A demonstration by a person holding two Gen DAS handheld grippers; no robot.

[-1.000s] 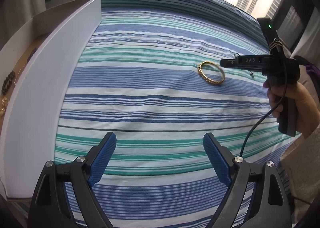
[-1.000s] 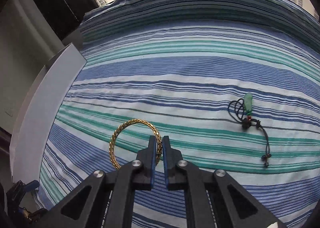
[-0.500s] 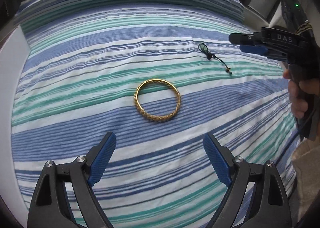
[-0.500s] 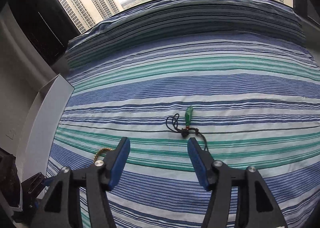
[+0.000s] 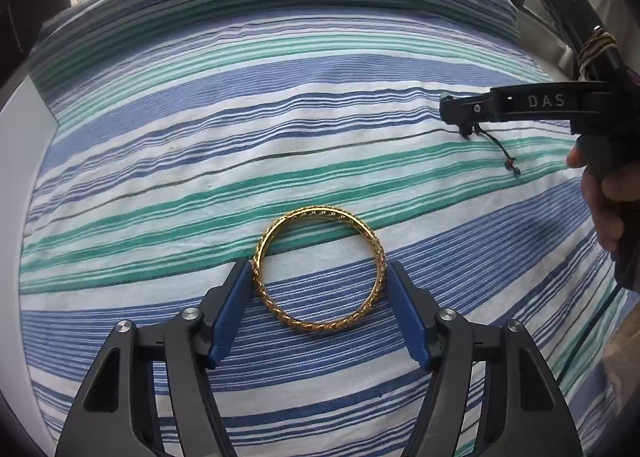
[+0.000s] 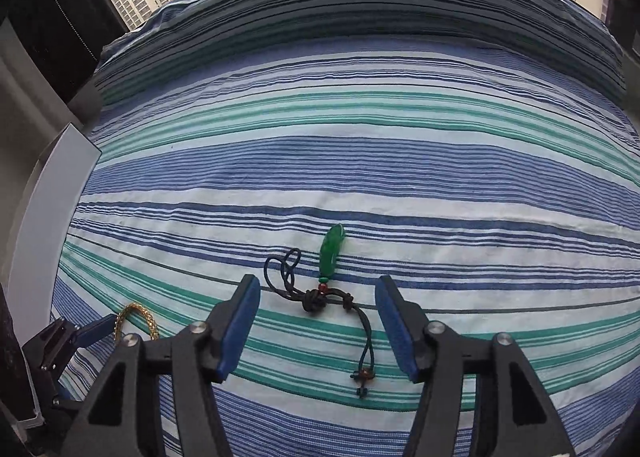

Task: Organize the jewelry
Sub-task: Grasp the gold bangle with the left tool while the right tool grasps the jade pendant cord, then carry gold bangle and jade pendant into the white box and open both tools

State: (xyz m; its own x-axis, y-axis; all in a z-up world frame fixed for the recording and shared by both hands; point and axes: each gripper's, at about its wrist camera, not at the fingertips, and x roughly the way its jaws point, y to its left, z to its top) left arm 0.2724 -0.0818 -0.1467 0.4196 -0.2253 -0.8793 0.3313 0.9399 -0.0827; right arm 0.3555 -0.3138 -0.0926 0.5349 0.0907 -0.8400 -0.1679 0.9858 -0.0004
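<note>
Gold bangle (image 5: 320,271) lies flat on striped bedsheet (image 5: 280,129), betw. fingers of left gripper (image 5: 320,281); fingers spread wide, blue pads just at bangle's outer edges L & R, can't tell if touching. Jade pendant (image 6: 331,253) w/ black cord (image 6: 316,303) lies on sheet well right of bangle. Right gripper (image 6: 318,297) hovers over cord knot, fingers wide apart, nothing held. White box wall (image 6: 44,241) at far left.

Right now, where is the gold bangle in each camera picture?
Left wrist view: gold bangle at lower centre, between the open left gripper fingers.
Right wrist view: only part shows, at far lower left.
Shared landmark: the striped sheet.
</note>
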